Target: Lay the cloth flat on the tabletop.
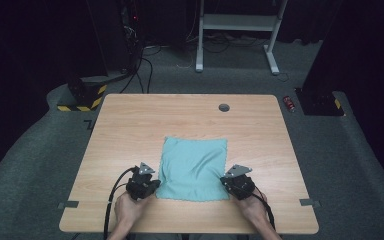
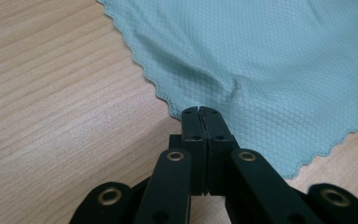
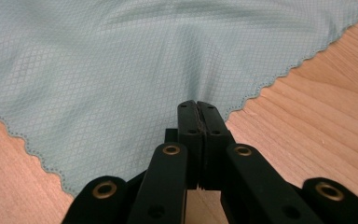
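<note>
A teal cloth (image 1: 194, 167) with a scalloped edge lies flat on the wooden table (image 1: 130, 125), near its front middle. My left gripper (image 1: 155, 184) sits at the cloth's near left corner. In the left gripper view its jaws are pressed together at the cloth's (image 2: 270, 60) edge, where the left gripper (image 2: 199, 111) pinches a small pucker of fabric. My right gripper (image 1: 226, 180) is at the near right side. In the right gripper view the cloth (image 3: 121, 60) gathers in folds toward the shut tips of the right gripper (image 3: 197, 103).
A round cable hole (image 1: 224, 107) sits in the table's far middle. Grey tape tabs (image 1: 68, 204) mark the left and right front edges. On the floor beyond are a red can (image 1: 289, 103), a white desk frame (image 1: 235, 22) and a yellow-black striped base (image 1: 82, 97).
</note>
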`<action>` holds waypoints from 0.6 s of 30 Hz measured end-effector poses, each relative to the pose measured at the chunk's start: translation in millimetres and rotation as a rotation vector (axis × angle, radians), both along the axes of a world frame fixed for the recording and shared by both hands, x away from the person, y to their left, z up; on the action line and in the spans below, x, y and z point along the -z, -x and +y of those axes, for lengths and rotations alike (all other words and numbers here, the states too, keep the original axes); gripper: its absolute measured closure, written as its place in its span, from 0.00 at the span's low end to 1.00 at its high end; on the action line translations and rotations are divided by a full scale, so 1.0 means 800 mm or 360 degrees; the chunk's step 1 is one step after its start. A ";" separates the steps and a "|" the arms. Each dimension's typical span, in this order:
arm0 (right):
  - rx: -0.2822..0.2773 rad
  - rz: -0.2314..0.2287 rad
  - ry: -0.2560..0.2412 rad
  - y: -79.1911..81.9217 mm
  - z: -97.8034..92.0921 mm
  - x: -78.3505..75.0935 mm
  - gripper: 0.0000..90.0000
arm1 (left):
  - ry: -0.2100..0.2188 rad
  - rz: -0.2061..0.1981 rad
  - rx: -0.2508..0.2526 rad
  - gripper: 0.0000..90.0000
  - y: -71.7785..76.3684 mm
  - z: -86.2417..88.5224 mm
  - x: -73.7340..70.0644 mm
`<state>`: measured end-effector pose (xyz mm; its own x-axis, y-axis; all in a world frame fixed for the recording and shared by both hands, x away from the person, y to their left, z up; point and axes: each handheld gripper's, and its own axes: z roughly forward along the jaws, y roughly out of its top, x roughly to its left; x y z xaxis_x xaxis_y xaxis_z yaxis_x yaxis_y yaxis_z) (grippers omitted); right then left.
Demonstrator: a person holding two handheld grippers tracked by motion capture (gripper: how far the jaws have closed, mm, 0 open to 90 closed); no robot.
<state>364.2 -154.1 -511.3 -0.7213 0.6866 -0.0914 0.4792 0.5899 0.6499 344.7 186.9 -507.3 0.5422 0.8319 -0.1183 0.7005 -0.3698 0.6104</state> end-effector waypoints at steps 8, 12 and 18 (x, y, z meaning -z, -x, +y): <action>0.0010 0.0015 -0.0017 0.002 -0.006 -0.005 1.00 | 0.0052 0.0025 0.0017 1.00 0.006 0.009 -0.005; 0.0032 0.0046 -0.0041 0.005 -0.008 -0.005 0.87 | 0.0065 0.0007 -0.0025 0.83 0.011 0.011 -0.004; 0.0010 0.0008 -0.0128 0.031 -0.017 -0.004 0.83 | 0.0092 -0.0092 -0.0003 0.72 0.037 0.012 -0.008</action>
